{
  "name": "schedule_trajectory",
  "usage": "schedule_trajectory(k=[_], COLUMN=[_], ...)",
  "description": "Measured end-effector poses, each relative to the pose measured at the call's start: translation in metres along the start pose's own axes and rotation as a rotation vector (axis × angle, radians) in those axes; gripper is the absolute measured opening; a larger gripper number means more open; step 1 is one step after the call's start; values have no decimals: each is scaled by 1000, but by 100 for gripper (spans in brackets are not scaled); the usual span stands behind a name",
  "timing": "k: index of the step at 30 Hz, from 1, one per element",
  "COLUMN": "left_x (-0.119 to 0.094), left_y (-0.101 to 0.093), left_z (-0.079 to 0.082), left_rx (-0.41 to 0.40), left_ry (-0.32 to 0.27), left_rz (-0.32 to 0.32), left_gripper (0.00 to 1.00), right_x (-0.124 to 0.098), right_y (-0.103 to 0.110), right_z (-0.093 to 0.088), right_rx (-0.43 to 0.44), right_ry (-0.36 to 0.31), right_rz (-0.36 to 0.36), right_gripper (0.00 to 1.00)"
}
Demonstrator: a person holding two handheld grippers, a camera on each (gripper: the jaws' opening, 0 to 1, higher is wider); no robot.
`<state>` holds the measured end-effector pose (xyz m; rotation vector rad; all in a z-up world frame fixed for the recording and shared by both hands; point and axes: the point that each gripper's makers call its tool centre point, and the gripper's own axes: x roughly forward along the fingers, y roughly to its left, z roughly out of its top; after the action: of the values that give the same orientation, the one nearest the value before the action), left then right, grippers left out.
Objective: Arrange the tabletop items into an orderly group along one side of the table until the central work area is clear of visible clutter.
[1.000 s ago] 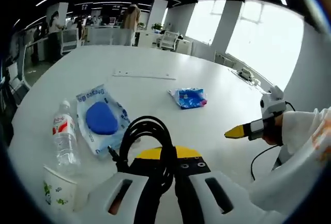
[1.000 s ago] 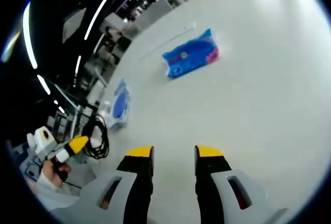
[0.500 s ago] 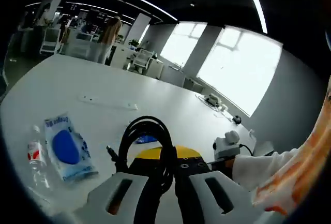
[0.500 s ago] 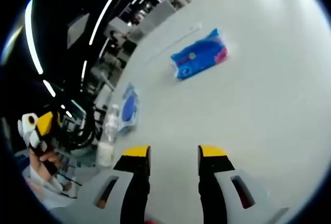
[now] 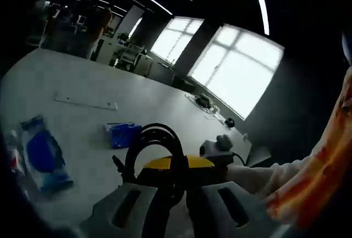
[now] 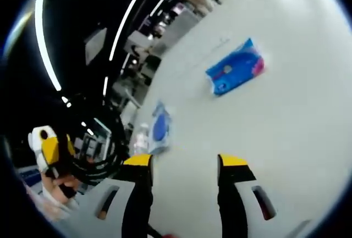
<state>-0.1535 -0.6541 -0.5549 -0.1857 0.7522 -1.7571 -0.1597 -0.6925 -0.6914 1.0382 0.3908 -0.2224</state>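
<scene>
Aloft, coiled cable [image 5: 157, 150] in left gripper [image 5: 171, 164]

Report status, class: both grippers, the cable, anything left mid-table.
Left gripper shut on black cable, held off the table. Right gripper open, empty. Blue packet lies mid-table, bottle and blue pouch beside each other.

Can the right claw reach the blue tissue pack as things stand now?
Probably yes: the right claw is open and holds nothing, and only bare table lies between it and the blue tissue pack.
</scene>
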Motion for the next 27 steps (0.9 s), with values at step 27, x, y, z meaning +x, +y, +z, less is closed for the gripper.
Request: schedule_trajectory(k=[27], left_x=[17], left_y=[-34], left_z=[-11], left_rx=[-55], left_ry=[41], left_rz=[-187], left_gripper=[4], right_x=[17], right_y=[61], right_z=[-2], right_rx=[152], right_ry=[-14], right_rz=[283], right_gripper=[61])
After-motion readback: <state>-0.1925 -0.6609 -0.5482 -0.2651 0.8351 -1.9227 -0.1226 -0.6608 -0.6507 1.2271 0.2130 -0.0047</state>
